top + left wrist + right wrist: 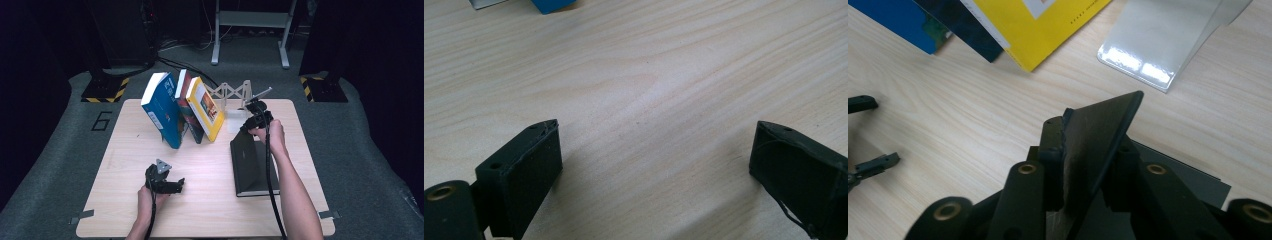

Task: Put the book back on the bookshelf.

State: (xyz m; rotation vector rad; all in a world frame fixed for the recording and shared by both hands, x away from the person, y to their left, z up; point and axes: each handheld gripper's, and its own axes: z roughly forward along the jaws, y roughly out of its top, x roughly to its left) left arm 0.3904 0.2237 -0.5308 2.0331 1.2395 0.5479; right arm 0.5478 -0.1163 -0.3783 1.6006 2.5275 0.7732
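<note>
Dark curtains ring a pale wood table (210, 210). At its right side lies a black book (252, 167), long axis running away from the person, far end lifted. The right gripper (1088, 150) pinches only that far cover edge, so the book may slip or flop open. Left gripper (654, 165) rests spread, holding nothing, near the front edge.
</note>
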